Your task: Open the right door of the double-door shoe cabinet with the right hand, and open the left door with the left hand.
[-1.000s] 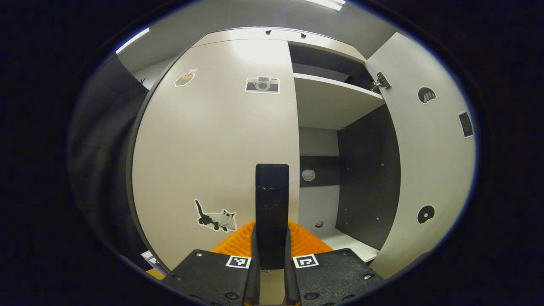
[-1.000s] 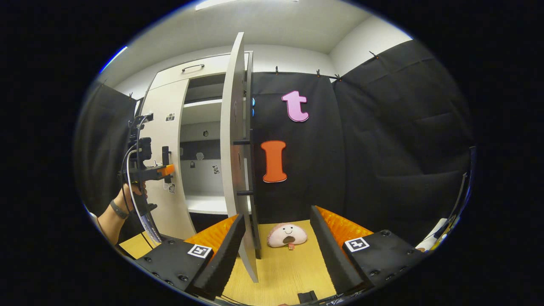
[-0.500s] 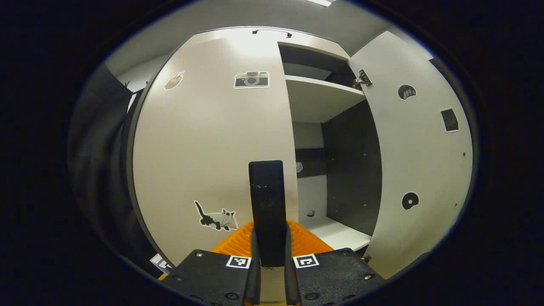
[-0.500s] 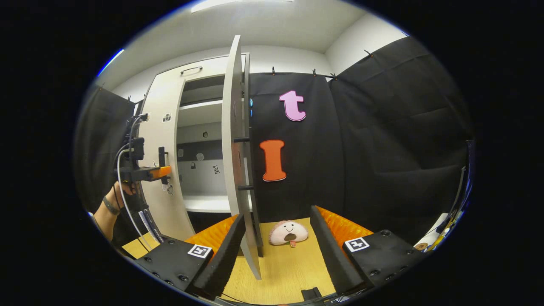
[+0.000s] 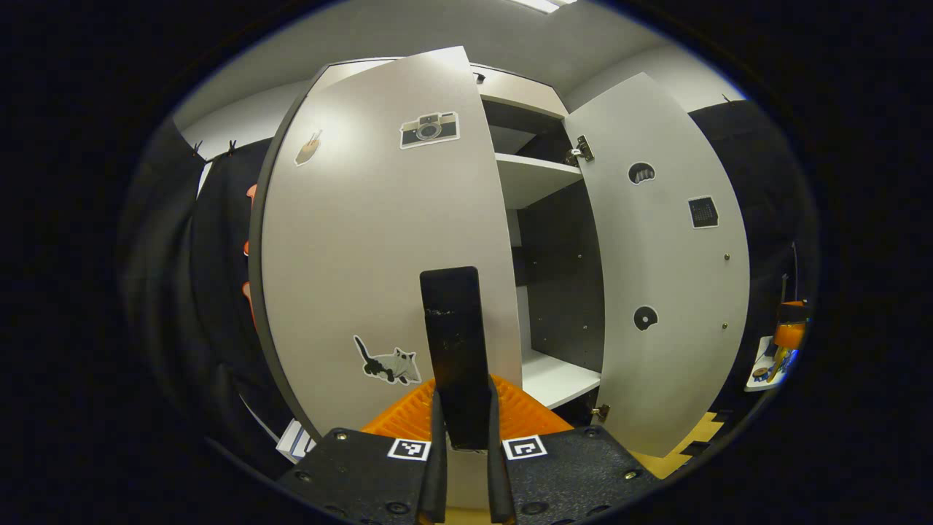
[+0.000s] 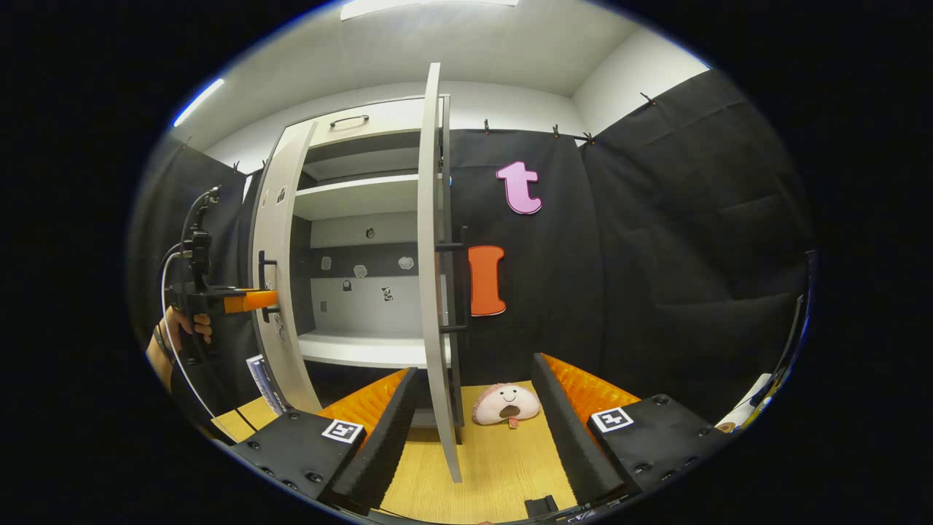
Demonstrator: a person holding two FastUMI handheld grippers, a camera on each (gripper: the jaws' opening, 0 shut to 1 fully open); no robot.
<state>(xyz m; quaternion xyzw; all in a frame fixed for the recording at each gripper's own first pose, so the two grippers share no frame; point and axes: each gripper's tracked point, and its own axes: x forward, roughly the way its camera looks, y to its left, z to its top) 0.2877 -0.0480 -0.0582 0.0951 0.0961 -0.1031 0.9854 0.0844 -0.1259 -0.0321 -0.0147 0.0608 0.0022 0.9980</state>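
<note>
Now left gripper [image 5: 461,437] clamps left door's handle [image 5: 453,350].

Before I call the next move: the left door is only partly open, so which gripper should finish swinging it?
Left. Its gripper is at the left door's handle, fingers closed together. The right gripper is open, by the right door, already wide.

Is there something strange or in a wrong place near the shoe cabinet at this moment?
One thing stands out: a plush toy with a smiling face lies on the wooden floor beside the open right door. Nothing looks spilled or broken.
</note>
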